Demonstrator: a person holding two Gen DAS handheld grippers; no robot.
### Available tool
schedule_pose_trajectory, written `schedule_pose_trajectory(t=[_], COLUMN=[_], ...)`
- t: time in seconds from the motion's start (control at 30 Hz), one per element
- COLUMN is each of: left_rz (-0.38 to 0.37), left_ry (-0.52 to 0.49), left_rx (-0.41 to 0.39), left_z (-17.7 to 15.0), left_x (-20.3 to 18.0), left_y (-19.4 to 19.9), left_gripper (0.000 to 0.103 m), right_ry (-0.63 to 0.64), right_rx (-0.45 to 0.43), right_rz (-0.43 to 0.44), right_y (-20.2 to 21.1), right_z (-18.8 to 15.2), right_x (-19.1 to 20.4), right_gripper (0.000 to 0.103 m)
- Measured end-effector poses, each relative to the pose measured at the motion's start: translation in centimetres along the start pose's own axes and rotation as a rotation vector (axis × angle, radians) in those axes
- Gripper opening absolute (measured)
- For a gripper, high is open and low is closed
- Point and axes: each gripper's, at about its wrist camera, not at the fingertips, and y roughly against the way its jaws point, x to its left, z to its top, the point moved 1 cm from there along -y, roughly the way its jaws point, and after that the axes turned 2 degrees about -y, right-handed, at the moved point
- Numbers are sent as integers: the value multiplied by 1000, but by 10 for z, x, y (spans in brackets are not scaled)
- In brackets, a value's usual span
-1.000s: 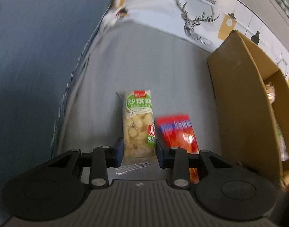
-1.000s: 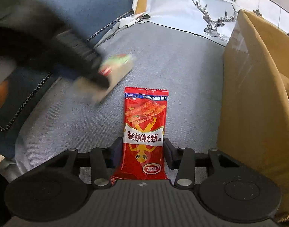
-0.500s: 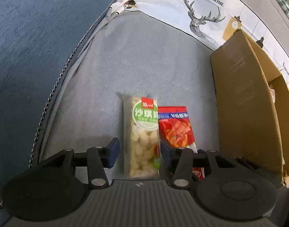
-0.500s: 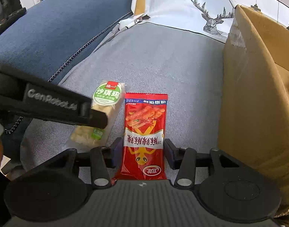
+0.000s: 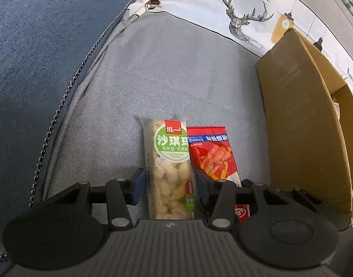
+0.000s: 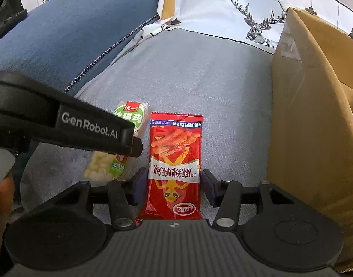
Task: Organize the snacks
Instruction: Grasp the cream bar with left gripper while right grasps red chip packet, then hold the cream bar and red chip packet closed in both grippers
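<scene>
Snacks lying side by side on grey cushion [image 5: 172, 73] beside cardboard box [image 5: 301, 124]: left gripper [image 5: 169, 185] straddling pale packet [image 5: 170, 168], right gripper [image 6: 172, 184] straddling red packet [image 6: 175, 161], both jaws spread, probably lining up pickups for the box.

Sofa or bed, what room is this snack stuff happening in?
Probably a living room sofa. The snacks lie on a grey fabric seat cushion, with a blue upholstered cushion beside it and a deer-print "Fashion Home" cover behind. A cardboard box sits on the seat too.
</scene>
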Motion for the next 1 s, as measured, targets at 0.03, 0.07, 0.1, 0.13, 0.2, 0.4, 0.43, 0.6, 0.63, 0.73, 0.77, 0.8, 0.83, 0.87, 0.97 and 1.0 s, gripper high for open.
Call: schedule_pose_trajectory(t=[0.03,0.07,0.1,0.13,0.2,0.4,0.43,0.6,0.63,0.73,0.77,0.8,0.83,0.87,0.97,1.0], left_rz=[1,3,6,8,12,25,27,31,32,33,34,35,35,35,35,35], left_ry=[-3,-6,-8,-10,-14,-32,-34,-39,-41,-45,-46,-48,-48,-49,-50,-51], left_rx=[1,3,5,7,9,13,12,11,11,10,10,10,10,10,10,10], left_z=[0,-1,-1,-2,-3,-4,-4,-4,-4,-4,-4,-4,-4,-4,-4,-4], left_x=[0,-1,-1,-1,-2,-4,-5,-6,-6,-7,-7,-7,-7,-7,-6,-6], left_y=[0,-1,-2,-2,-3,-6,-6,-7,-7,-7,-7,-7,-7,-7,-7,-7], left_gripper=[53,53,53,53,53,53,53,53,53,53,53,53,53,53,53,53], right_ry=[0,1,1,1,4,11,13,23,27,39,46,50,52,51,47,45], right_rx=[-2,-2,-3,-3,-2,2,4,8,9,4,1,-3,-6,-8,-19,-21], right_rz=[-1,-1,-2,-2,-1,-8,-11,-14,-15,-15,-17,-21,-22,-22,-24,-25], right_y=[1,1,1,1,2,1,0,-2,-2,-2,-1,0,0,1,2,3], right_z=[0,0,0,-1,-1,-2,-2,-2,-2,-3,-3,-4,-4,-4,-2,-2], right_x=[0,0,0,0,0,-1,-1,-1,-1,0,1,2,1,1,0,-1], right_gripper=[53,53,53,53,53,53,53,53,53,50,49,49,48,48,47,47])
